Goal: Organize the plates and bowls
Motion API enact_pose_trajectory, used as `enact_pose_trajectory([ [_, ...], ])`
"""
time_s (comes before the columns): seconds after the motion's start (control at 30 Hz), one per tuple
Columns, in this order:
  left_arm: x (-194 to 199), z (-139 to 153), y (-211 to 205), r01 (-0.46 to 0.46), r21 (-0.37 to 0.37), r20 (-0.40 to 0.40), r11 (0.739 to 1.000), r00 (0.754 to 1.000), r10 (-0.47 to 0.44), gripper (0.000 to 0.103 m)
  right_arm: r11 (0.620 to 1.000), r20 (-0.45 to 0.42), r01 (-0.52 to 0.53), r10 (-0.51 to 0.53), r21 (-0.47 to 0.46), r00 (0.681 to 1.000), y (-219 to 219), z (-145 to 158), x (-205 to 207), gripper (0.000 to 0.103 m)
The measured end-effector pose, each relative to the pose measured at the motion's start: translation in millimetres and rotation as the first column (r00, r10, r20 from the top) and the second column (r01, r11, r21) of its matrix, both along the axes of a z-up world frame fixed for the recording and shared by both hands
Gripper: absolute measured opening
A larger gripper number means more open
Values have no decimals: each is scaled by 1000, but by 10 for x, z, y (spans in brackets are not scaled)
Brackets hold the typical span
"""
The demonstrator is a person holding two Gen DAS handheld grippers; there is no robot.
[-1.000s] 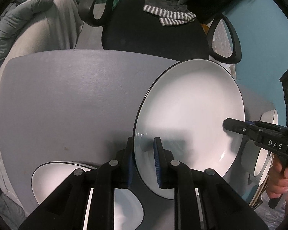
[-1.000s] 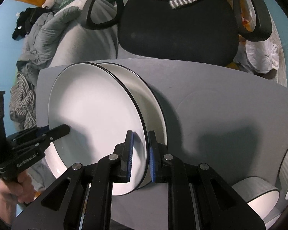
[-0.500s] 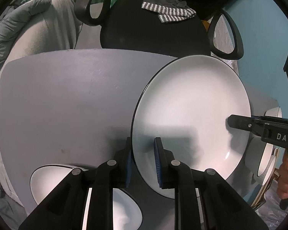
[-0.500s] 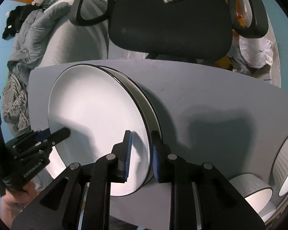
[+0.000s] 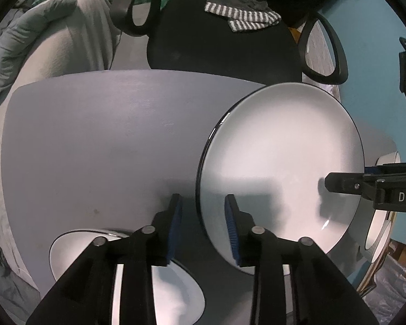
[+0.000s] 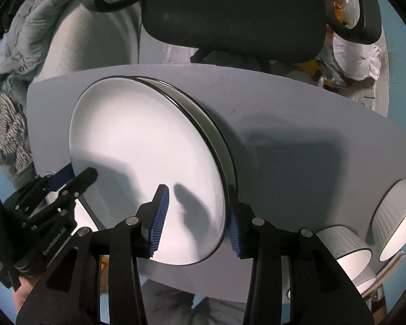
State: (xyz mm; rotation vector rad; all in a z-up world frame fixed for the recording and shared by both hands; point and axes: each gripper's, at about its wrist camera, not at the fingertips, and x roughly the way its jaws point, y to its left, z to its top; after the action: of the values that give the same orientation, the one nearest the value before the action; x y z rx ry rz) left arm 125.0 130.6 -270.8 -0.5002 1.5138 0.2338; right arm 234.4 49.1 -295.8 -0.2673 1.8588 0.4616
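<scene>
One lower plate [image 6: 219,138] is mostly hidden beneath the top plate [image 6: 143,146]. The left gripper [image 5: 203,224] and right gripper [image 6: 196,219] straddle its rim, jaws opening, pads clear.

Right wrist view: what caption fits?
Both grippers' jaws opening around the top plate, lying on another plate on the grey table.

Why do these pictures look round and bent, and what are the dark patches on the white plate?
Both wrist views use fisheye lenses: black corners, and the table edge bows. In the right wrist view the patches on the plate are gripper shadows; in the left wrist view, a small glare spot sits near its lower rim.
</scene>
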Motion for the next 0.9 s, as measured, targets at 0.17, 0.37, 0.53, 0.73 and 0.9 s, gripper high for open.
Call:
enact_pose_trajectory([
  [0.17, -34, 81, 13, -5, -2, 16, 1000, 1000, 5, 41, 999, 32, -28, 28, -21, 999, 35, 71, -31, 41],
  [0.37, -81, 170, 25, -21, -5, 34, 1000, 999, 21, 46, 984, 172, -121, 143, -133, 975, 119, 195, -102, 58],
  [0.53, -160, 260, 7, -14, 17, 51, 1000, 999, 13, 47, 976, 241, -154, 189, -156, 952, 112, 307, -157, 58],
  [0.73, -400, 418, 31, -16, 51, 86, 999, 996, 11, 52, 970, 322, -182, 227, -163, 919, 147, 501, -281, 61],
  [0.9, -662, 544, 91, -36, 63, 113, 997, 993, 28, 60, 966, 359, -220, 254, -134, 898, 206, 661, -433, 67],
])
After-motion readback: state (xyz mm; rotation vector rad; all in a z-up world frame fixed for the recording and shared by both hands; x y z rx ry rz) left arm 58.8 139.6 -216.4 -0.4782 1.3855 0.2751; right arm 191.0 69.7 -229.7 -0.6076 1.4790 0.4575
